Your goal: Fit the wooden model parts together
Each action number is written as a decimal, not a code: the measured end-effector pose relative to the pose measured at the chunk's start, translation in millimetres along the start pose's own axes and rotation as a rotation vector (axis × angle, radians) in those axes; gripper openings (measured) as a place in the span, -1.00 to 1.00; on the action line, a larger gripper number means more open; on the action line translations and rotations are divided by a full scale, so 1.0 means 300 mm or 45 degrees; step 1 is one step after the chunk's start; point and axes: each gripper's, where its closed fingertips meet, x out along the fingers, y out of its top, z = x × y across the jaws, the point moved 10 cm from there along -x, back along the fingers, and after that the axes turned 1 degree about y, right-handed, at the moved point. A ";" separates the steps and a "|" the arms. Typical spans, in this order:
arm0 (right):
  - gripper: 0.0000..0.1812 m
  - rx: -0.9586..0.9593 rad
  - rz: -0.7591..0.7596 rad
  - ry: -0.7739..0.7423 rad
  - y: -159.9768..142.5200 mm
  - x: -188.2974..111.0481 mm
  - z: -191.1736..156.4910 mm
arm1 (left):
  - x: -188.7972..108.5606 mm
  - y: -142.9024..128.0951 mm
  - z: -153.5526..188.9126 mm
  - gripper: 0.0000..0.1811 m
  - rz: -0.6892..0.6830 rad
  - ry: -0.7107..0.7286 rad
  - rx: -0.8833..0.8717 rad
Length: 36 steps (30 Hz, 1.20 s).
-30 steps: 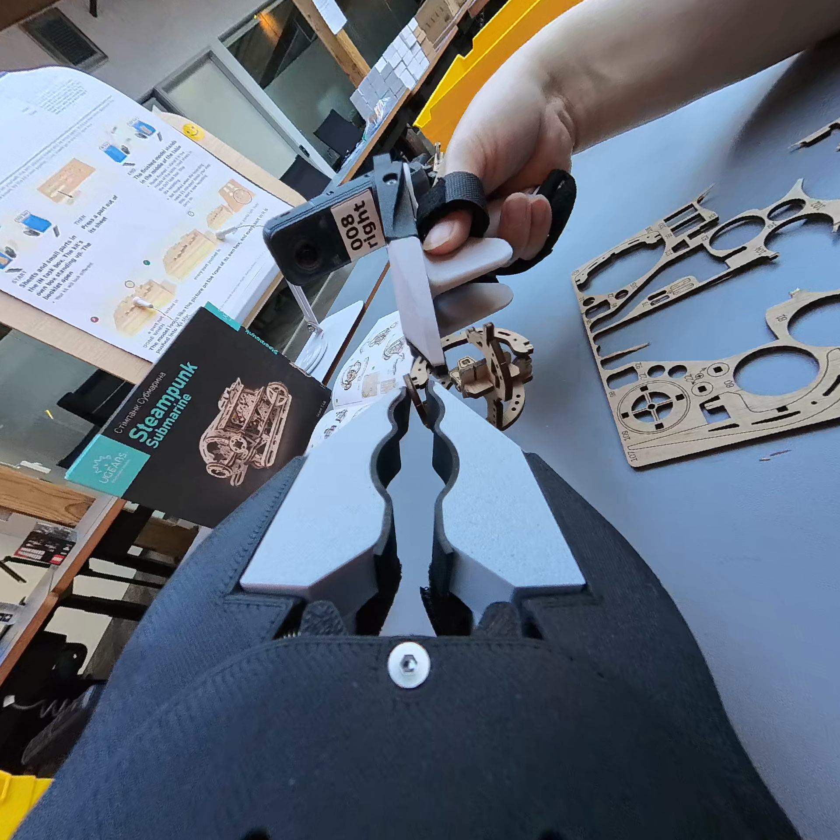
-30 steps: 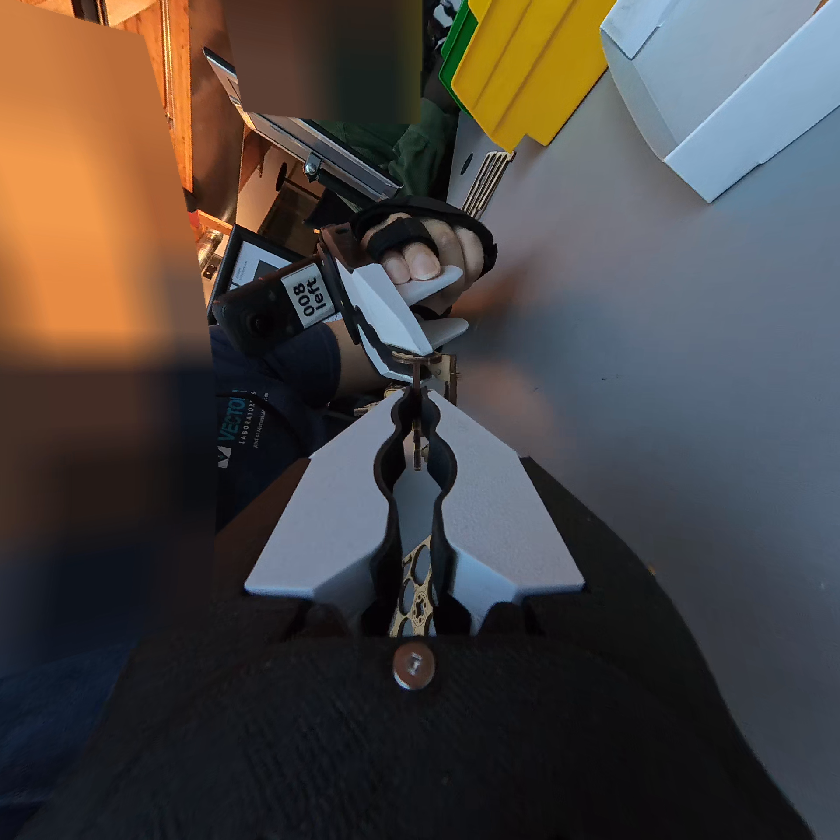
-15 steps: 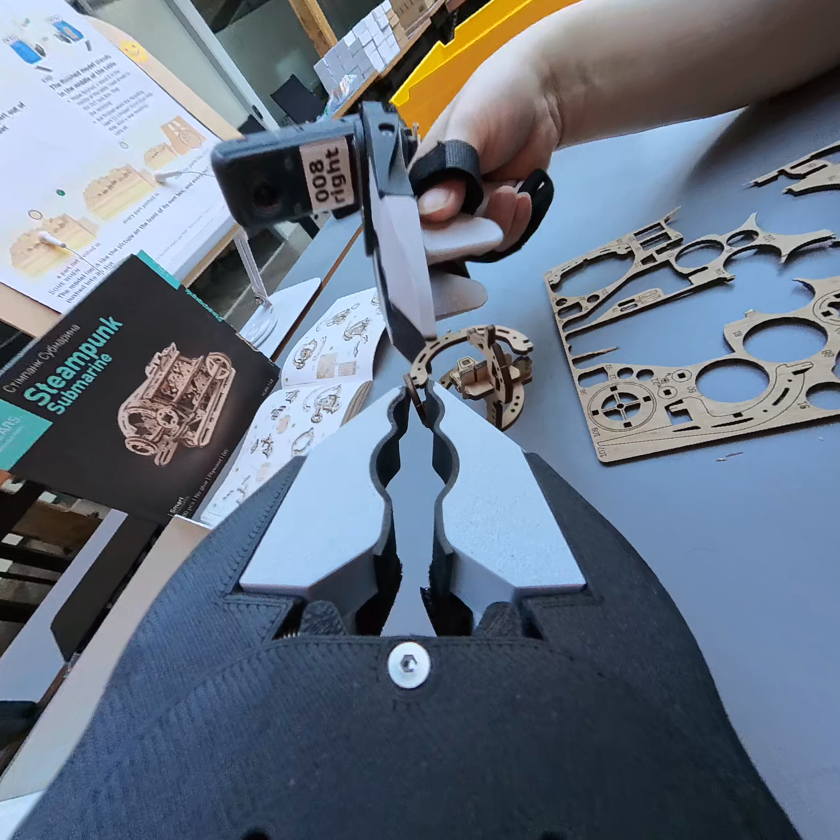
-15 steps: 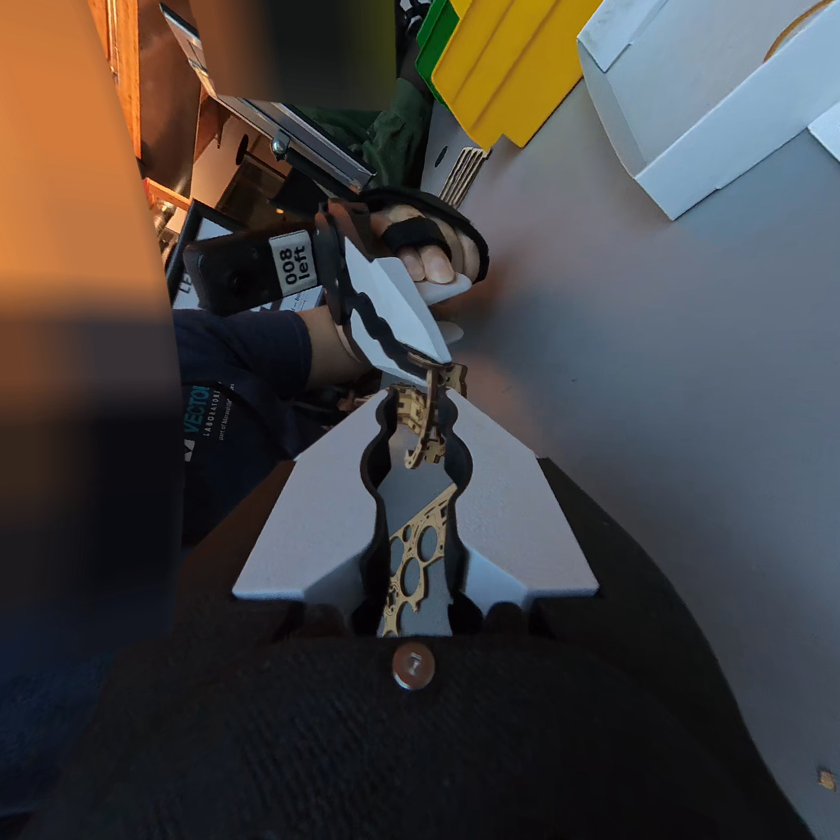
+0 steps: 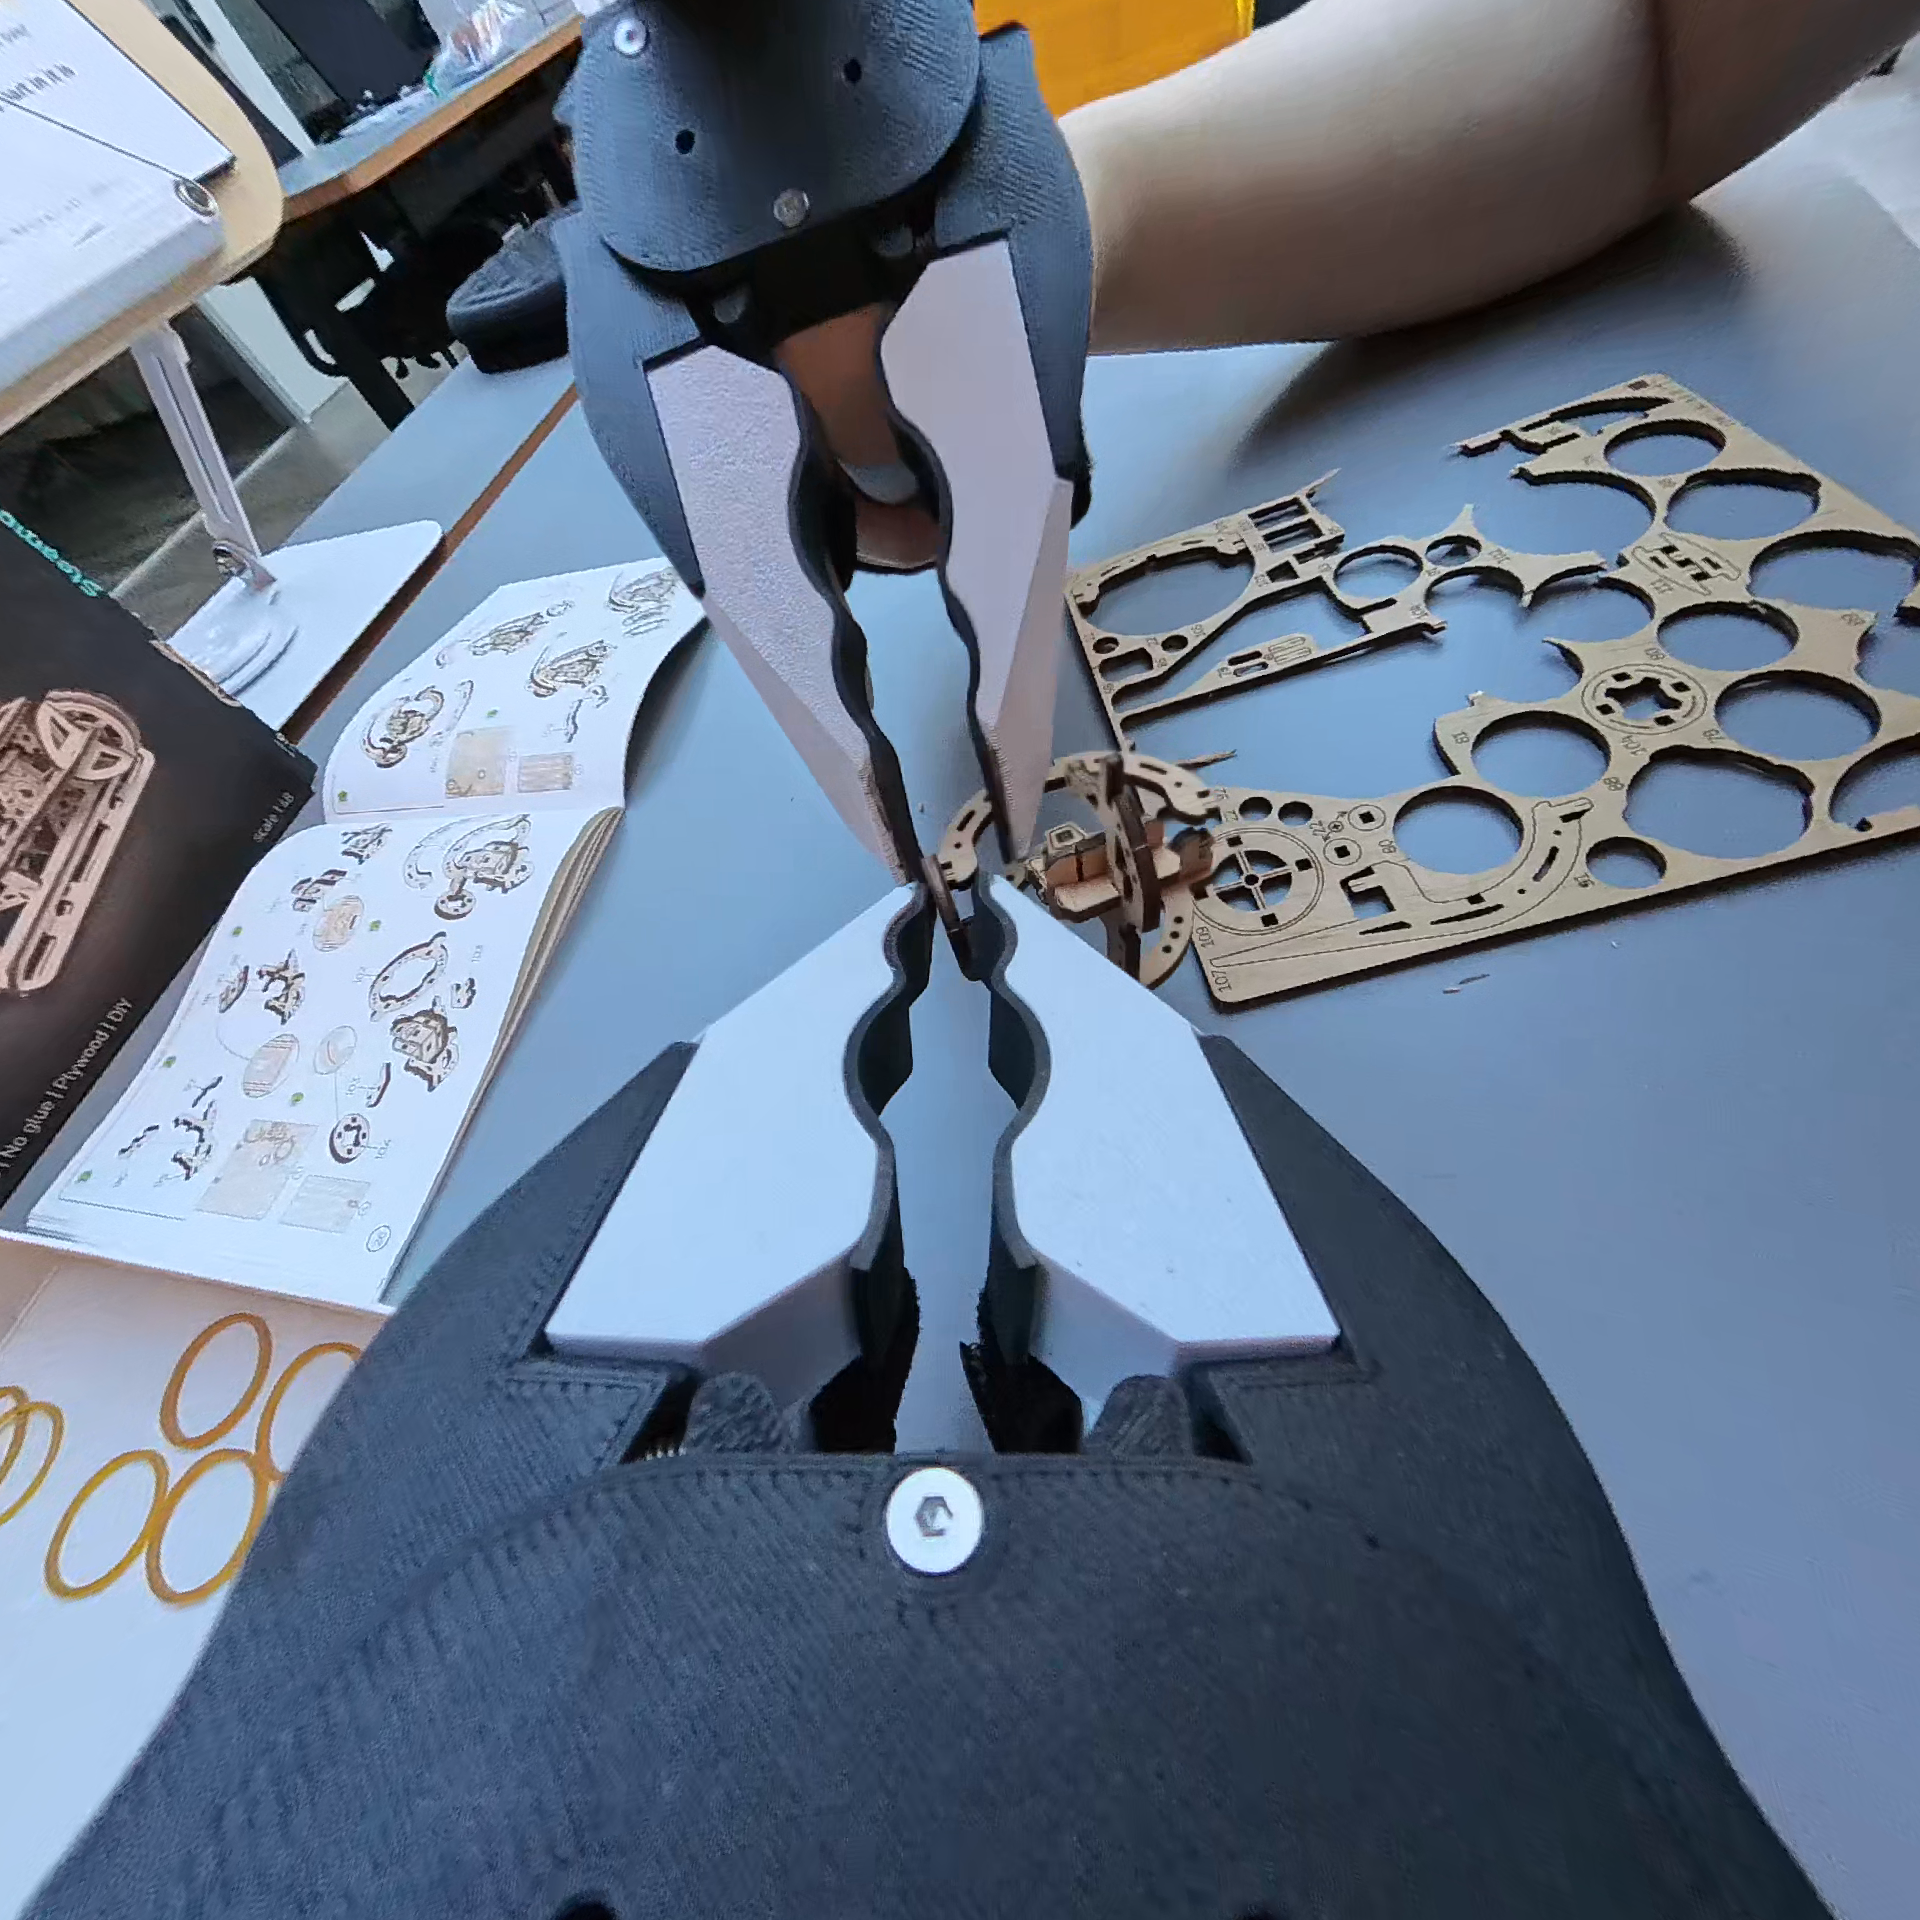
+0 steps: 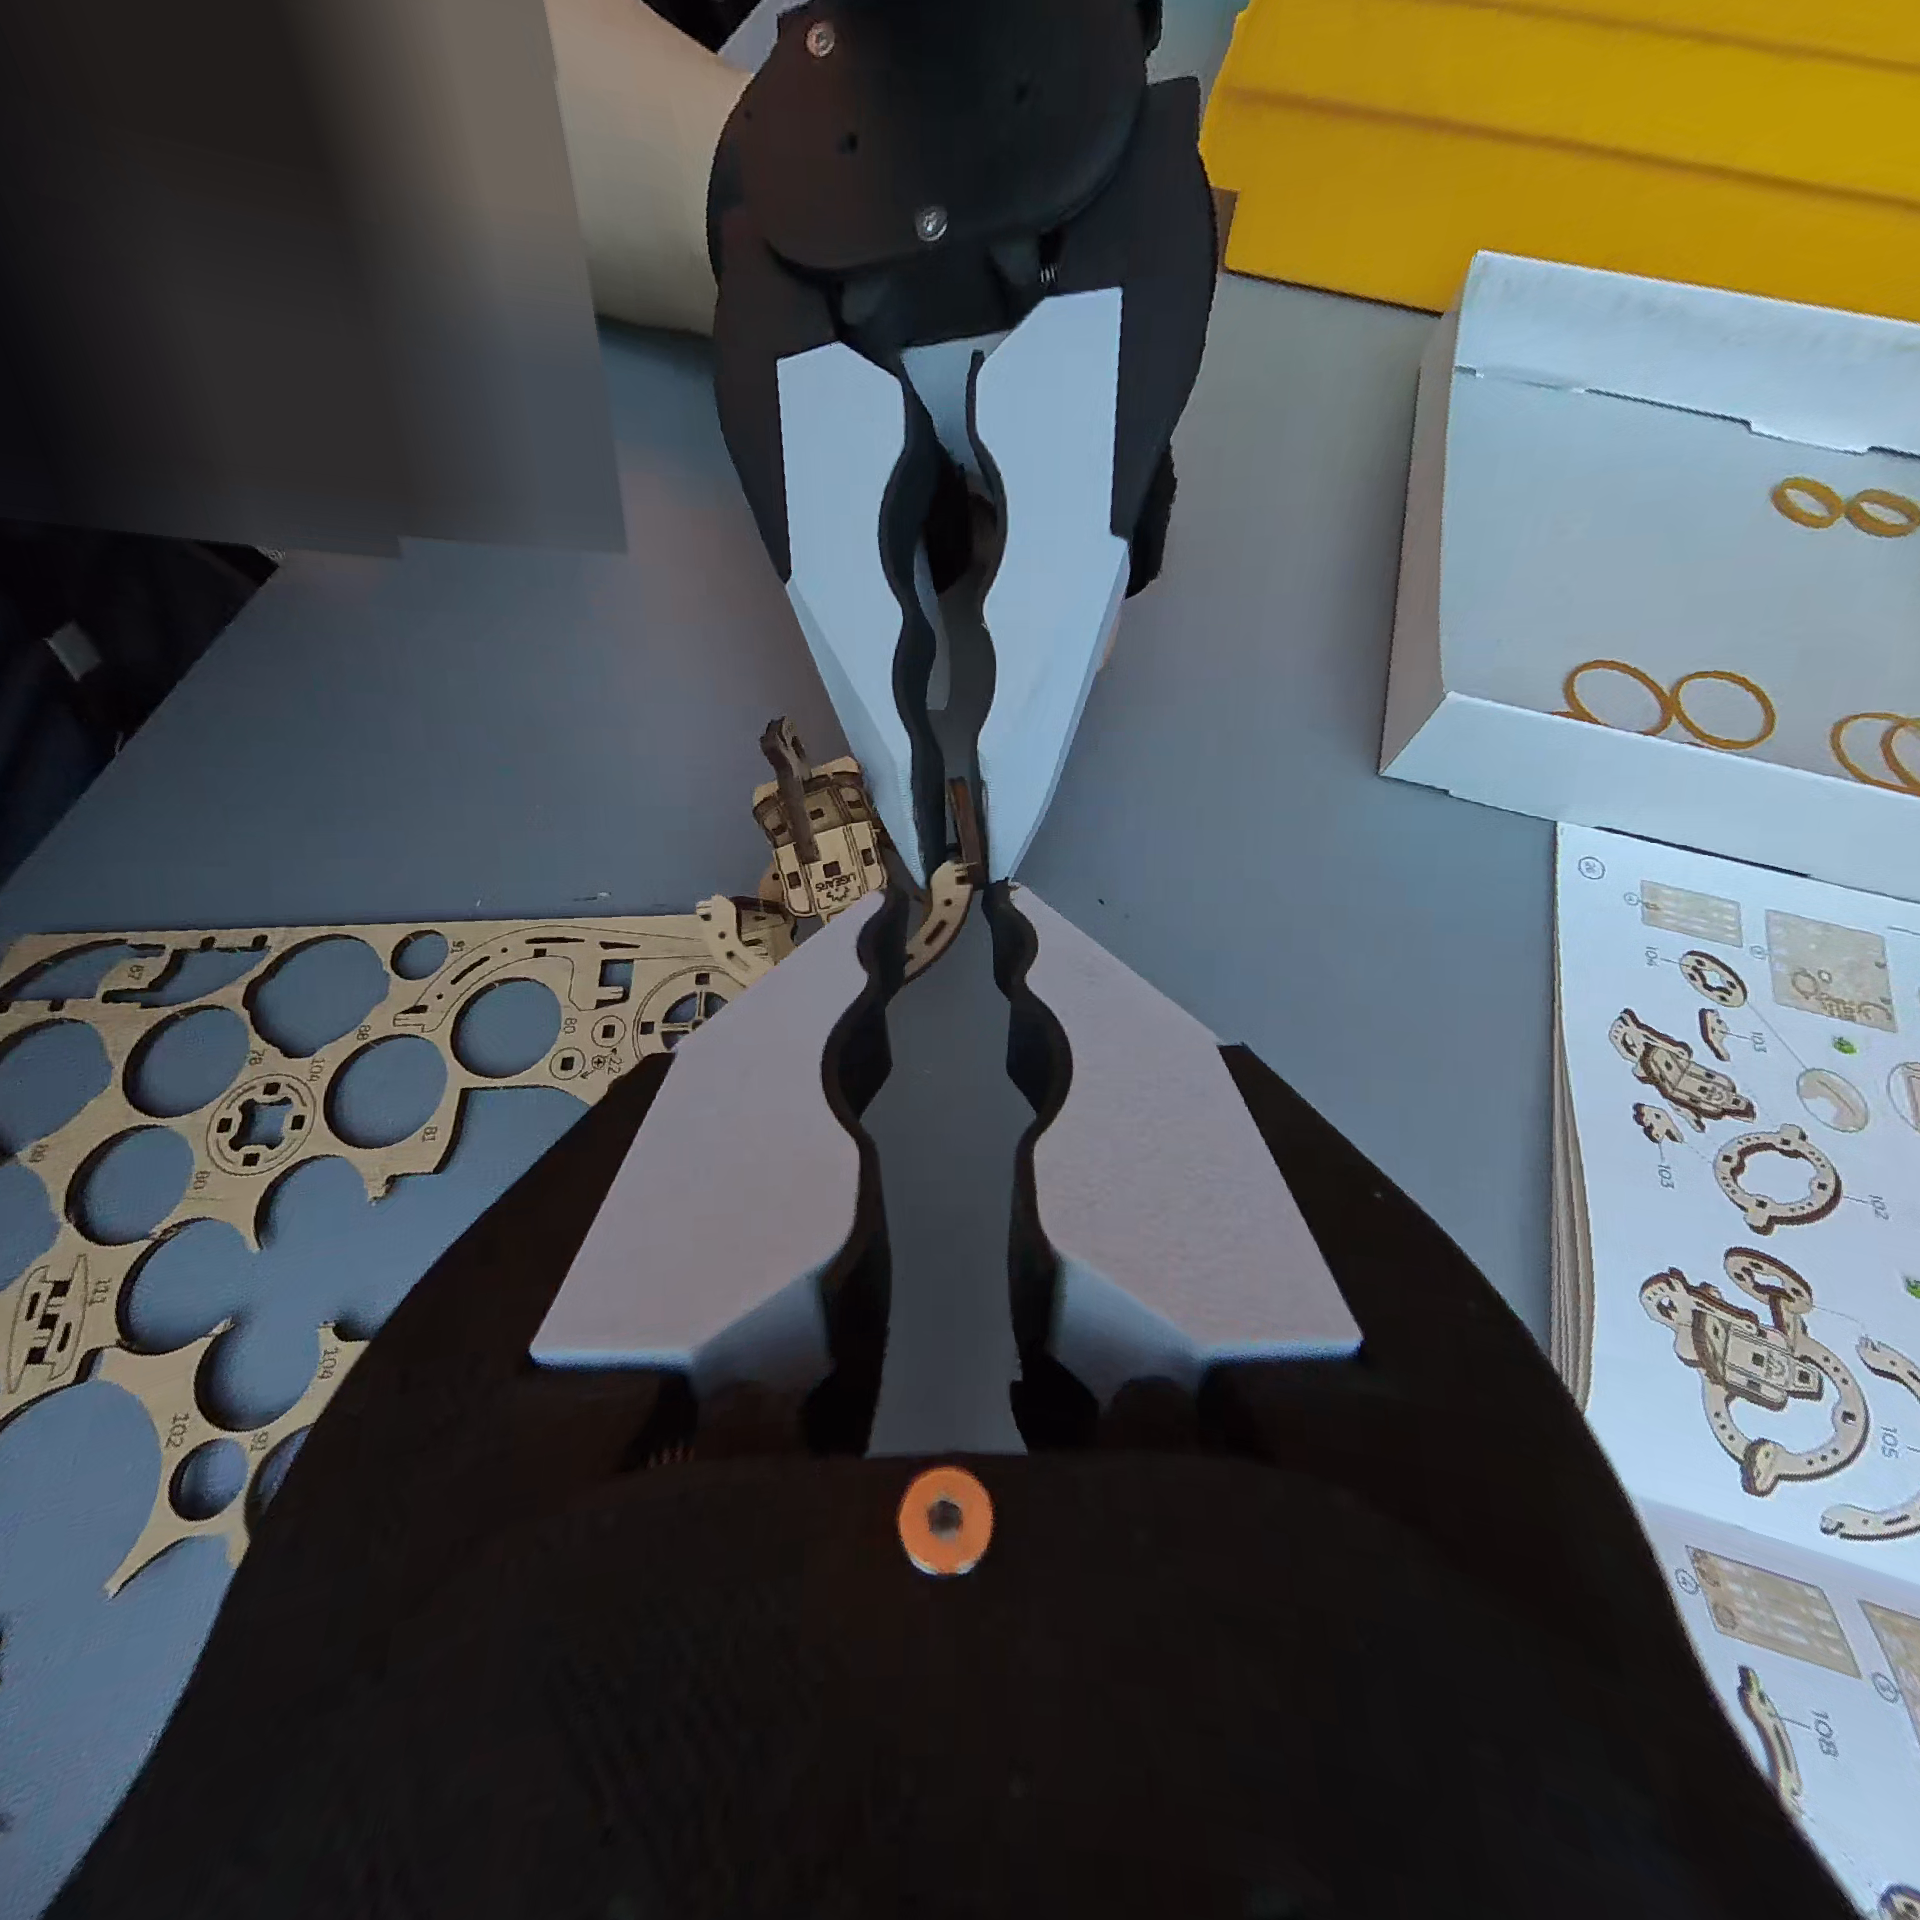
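- The wooden model (image 5: 1101, 862), a small block body with curved ring arcs slotted round it, sits over the grey table (image 5: 1558, 1195) between the two grippers, which meet tip to tip.
- The left gripper (image 5: 951, 914) is closed on one thin ring arc of the model, its tips nearly together around the edge.
- The right gripper (image 5: 951, 842) comes down from the far side; its fingers stand slightly apart at the tips, either side of the same arc. Whether they press it, I cannot tell.
- Right wrist view only: the printed top face of the model's block (image 6: 821, 842), a curved arc piece (image 6: 935, 925) lying between the right gripper's (image 6: 935, 899) tips, and yellow bins (image 6: 1558, 135) behind.
- Left wrist view only: a dark kit box (image 5: 94, 821) with a picture of the finished model, and a stand (image 5: 249, 582) carrying a printed sheet.
- Both views show the punched plywood sheet (image 5: 1558, 727) beside the model, the open instruction booklet (image 5: 343, 935) and a white box (image 6: 1662, 582) with yellow rubber rings (image 6: 1662, 707).
- The sheet bears small engraved part numbers; the booklet, box and block carry print too.
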 end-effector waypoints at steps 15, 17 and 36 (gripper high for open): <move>-0.93 0.075 -0.031 -0.014 0.000 0.008 0.021 | -0.001 -0.010 -0.009 -0.89 -0.035 0.030 0.017; -0.93 0.096 -0.035 -0.020 0.001 0.011 0.022 | 0.001 -0.011 -0.010 -0.87 -0.049 0.038 0.024; -0.81 0.050 -0.081 -0.052 -0.010 0.048 0.023 | -0.015 -0.034 -0.022 -1.00 -0.141 -0.022 -0.020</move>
